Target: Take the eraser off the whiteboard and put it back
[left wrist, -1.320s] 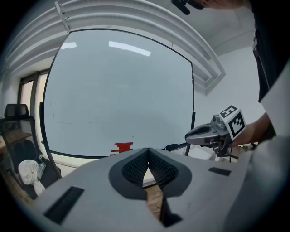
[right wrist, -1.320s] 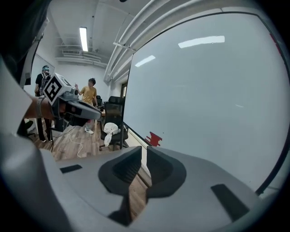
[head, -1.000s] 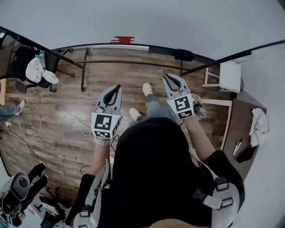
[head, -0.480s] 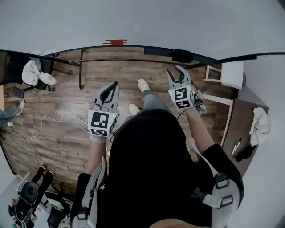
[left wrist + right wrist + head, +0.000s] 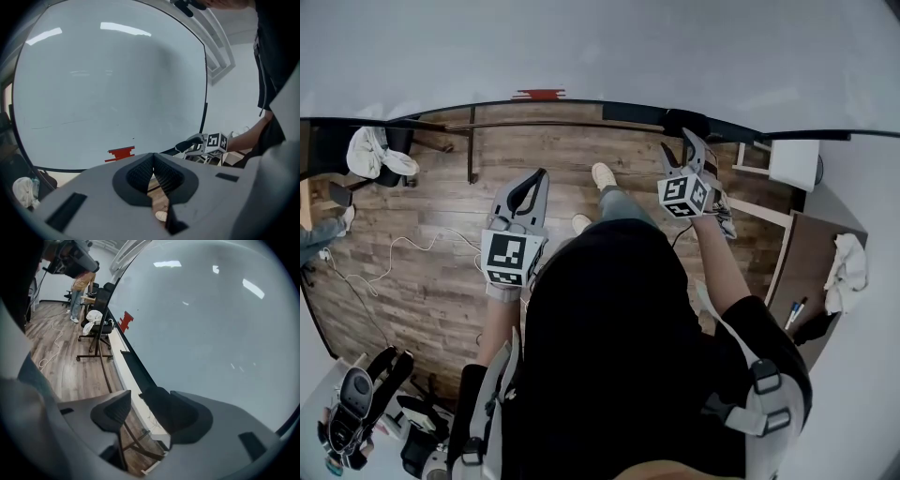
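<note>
The whiteboard [image 5: 600, 47] fills the top of the head view, with its tray [image 5: 628, 111] along the bottom edge. A black eraser [image 5: 684, 120] lies on that tray. My right gripper [image 5: 682, 148] is right at the eraser and its jaws are opening. In the right gripper view the eraser [image 5: 154, 406] rests against the right-hand pad, and the left-hand pad stands apart from it. My left gripper [image 5: 534, 180] hangs over the wooden floor, well short of the board. It is shut [image 5: 153, 161] with nothing in it.
A red mark [image 5: 538, 94] sits low on the board. A chair with white cloths [image 5: 380, 155] and floor cables [image 5: 394, 253] are at the left. At the right are a white stand [image 5: 792, 159] and a brown desk [image 5: 806, 272] with markers.
My right gripper has moved forward to the board's tray, and its jaws have gone from shut to wide apart. The left gripper has shifted a little.
</note>
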Motion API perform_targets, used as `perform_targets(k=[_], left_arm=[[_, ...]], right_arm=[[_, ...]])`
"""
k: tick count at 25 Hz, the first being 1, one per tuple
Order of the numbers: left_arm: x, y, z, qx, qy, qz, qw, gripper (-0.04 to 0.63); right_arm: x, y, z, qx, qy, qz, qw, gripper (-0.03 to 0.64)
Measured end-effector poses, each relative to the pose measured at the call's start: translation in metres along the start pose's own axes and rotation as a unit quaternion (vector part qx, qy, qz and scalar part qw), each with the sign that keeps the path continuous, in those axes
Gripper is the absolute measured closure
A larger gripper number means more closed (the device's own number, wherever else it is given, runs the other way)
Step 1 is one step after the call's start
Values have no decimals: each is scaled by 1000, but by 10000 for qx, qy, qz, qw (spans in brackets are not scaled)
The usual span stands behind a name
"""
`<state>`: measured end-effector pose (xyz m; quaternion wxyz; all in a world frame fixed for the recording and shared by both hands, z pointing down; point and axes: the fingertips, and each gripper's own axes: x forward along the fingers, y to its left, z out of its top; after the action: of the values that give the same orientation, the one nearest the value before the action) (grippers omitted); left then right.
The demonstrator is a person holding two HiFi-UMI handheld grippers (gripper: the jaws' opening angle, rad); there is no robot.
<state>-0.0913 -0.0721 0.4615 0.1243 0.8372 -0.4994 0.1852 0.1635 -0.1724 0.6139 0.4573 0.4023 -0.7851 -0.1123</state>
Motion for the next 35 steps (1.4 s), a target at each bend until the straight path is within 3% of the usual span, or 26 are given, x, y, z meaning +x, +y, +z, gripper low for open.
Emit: perform_targets(k=[15, 35], left_arm=[[15, 8, -1, -131, 200, 196, 9995, 586], [6, 9, -6, -220, 182, 360, 9989, 586]], right_arm=[[46, -19, -29, -1258, 596, -454, 9892, 350], [51, -9, -23, -1625, 676, -446, 9834, 401]])
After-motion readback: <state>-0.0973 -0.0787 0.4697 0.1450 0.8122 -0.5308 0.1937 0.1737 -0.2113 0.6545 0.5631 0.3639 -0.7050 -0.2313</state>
